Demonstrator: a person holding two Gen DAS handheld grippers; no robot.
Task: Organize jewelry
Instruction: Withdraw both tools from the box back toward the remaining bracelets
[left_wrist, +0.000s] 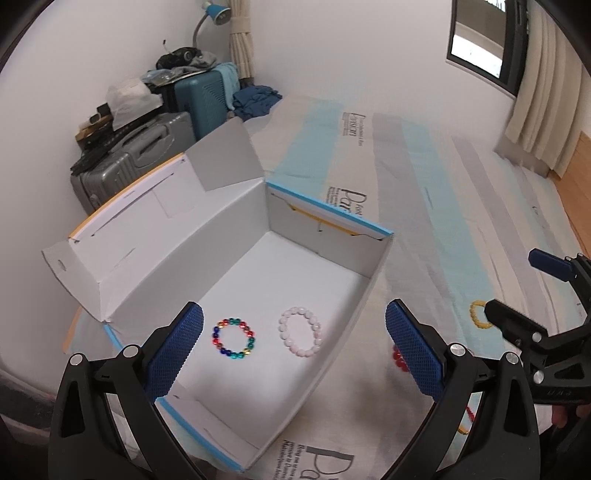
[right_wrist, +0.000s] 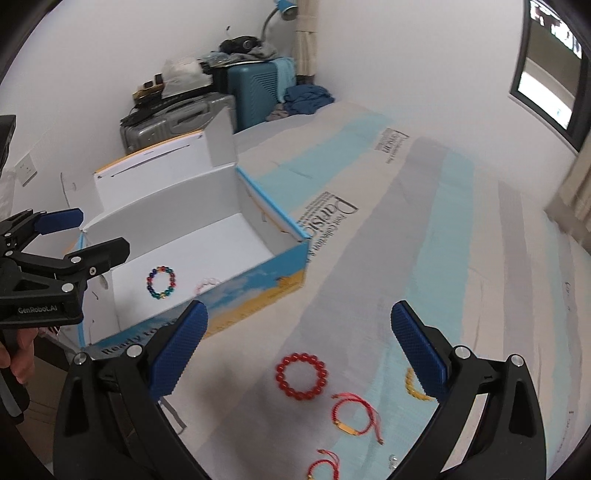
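Suitcases (left_wrist: 147, 155), lamp (left_wrist: 216, 13), perhaps clothes (left_wrist: 255, 99).

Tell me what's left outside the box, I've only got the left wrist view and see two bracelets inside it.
Observer: A red bead bracelet lies on the bedspread, between the open fingers of the right gripper.
Operator: Anything else near it?
Observer: A red cord bracelet with a gold plate lies just beyond the red beads, toward the camera.
Operator: Is that all?
Observer: No, a second red cord bracelet sits at the bottom edge, and a yellow bead bracelet is partly hidden behind the right finger.
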